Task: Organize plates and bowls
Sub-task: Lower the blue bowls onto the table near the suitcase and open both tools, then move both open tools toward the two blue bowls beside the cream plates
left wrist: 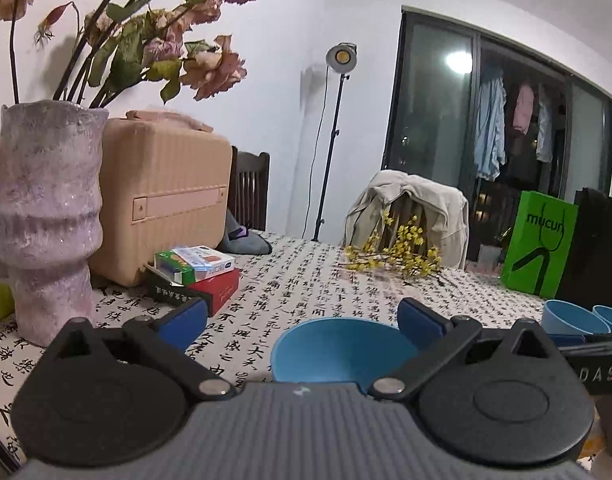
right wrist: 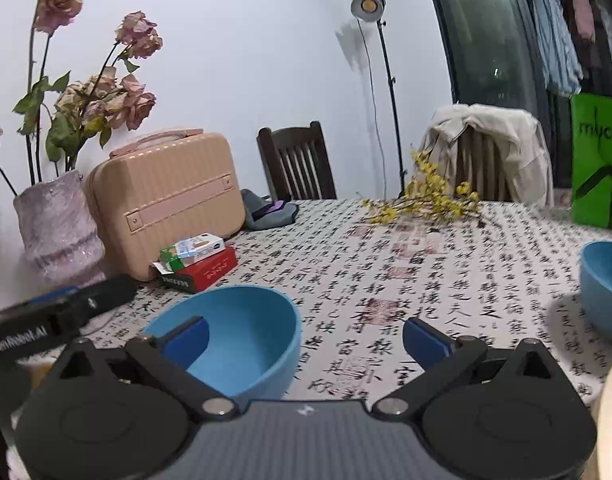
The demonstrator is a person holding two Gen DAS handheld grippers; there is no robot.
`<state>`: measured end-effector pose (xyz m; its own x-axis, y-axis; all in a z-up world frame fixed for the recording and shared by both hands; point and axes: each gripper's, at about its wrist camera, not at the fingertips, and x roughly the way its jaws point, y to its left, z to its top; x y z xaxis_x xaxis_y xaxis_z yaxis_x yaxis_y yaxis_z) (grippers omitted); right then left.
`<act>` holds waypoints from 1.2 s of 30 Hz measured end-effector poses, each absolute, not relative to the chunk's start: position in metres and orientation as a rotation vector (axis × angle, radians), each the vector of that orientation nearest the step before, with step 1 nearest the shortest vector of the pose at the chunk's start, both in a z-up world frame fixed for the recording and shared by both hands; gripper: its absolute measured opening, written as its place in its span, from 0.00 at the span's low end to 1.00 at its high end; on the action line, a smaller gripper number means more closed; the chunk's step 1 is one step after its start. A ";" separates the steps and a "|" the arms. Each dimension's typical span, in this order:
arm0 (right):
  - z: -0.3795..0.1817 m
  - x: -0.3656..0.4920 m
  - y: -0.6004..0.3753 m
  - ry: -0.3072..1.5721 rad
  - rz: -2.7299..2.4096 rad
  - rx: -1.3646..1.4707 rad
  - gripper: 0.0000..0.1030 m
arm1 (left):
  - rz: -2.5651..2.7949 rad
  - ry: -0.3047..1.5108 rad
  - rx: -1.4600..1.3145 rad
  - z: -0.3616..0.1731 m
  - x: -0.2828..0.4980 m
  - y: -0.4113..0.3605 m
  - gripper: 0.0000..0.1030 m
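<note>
Blue plastic, the bowl (left wrist: 338, 350) between the wide-open, empty left jaws is judged light, stiff and slippery; its rim is best pinched. Right jaws: open, empty.

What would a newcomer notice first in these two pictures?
Probably the blue bowl, close in front of the open hand-held gripper on the tablecloth covered in black calligraphy. Next, at the left, the pale vase of wilted pink roses beside a peach case. A bright green bag stands at the right.
</note>
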<state>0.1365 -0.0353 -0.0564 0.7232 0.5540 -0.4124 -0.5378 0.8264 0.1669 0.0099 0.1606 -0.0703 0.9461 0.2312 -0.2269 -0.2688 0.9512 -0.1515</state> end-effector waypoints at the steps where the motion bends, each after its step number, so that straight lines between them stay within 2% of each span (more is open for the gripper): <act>1: -0.057 0.134 -0.038 0.462 0.601 0.032 1.00 | 0.254 0.206 -0.184 -0.071 0.008 0.160 1.00; 20: -0.059 0.101 -0.071 0.412 0.558 0.002 1.00 | 0.202 0.188 -0.199 -0.085 -0.029 0.151 1.00; 36: -0.059 0.095 -0.106 0.385 0.485 -0.001 1.00 | 0.132 0.184 -0.213 -0.088 -0.021 0.129 1.00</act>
<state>0.0948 -0.1064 -0.0590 0.8145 0.4541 -0.3610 -0.4547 0.8862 0.0890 -0.0211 0.1295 -0.0875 0.9746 0.1100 -0.1953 -0.1489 0.9690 -0.1974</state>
